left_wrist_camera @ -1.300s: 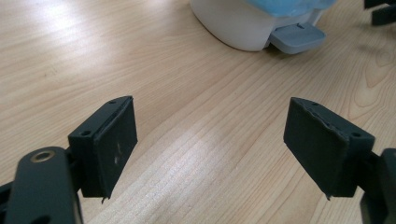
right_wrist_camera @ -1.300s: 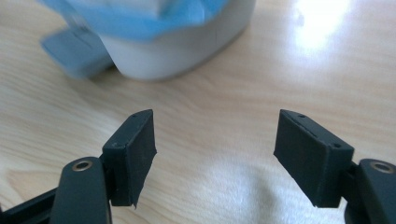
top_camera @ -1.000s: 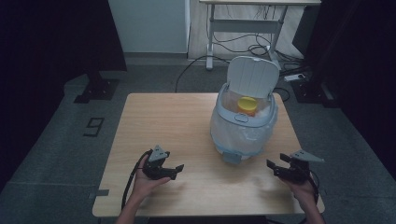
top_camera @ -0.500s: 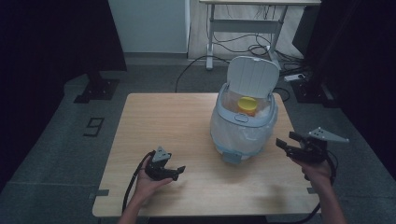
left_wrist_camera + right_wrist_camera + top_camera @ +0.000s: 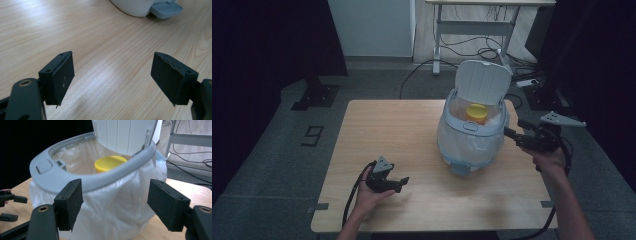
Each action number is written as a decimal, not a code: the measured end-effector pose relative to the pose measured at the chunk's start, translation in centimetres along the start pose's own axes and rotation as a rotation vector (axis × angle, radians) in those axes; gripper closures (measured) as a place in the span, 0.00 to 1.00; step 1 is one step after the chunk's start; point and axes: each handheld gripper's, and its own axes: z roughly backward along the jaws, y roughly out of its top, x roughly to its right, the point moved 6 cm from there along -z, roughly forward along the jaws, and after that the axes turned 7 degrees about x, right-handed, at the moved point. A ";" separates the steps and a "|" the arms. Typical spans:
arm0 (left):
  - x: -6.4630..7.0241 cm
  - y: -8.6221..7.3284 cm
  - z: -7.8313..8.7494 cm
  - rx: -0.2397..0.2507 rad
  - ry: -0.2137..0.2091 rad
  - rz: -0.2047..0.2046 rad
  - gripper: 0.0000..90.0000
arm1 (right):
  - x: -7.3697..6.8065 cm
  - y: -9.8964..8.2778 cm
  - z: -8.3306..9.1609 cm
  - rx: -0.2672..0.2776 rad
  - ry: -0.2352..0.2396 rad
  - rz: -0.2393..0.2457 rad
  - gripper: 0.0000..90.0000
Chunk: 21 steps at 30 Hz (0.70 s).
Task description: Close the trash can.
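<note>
Bin (image 5: pixel 472 137) sits right of table (image 5: pixel 402 130) centre, lid up, yellow cup (image 5: pixel 476 112) inside. Right gripper (image 5: pixel 512 134) raised beside bin rim, jaws spread, empty. Left gripper (image 5: pixel 399 183) well left of bin, spread, empty.

Yellow cup (image 5: pixel 476 112) mostly hidden behind bin rim (image 5: pixel 472 128), bin's base (image 5: pixel 140 6) cut off at top edge

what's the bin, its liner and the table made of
Bin: looks like matte moulded plastic, pale grey-blue; smooth rim and ribbed open lid.
Liner: thin translucent plastic film; it crinkles, shines and folds over the rim.
Table: light wood or wood-look laminate; grain lines show in the left gripper view, satin sheen. Which of the two I cannot tell.
</note>
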 end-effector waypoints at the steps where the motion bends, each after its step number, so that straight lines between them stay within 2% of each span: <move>1: 0.0 0.0 0.0 0.001 0.001 0.002 0.21 | 0.0 0.3 -0.3 0.000 0.000 0.003 0.31; 10: -0.1 0.0 0.1 -0.001 -0.002 0.006 0.21 | 0.2 2.2 -2.0 0.006 0.011 0.013 0.30; 21: -0.4 -0.1 0.3 0.004 0.001 0.009 0.21 | 1.0 5.1 -3.0 0.025 0.008 0.026 0.30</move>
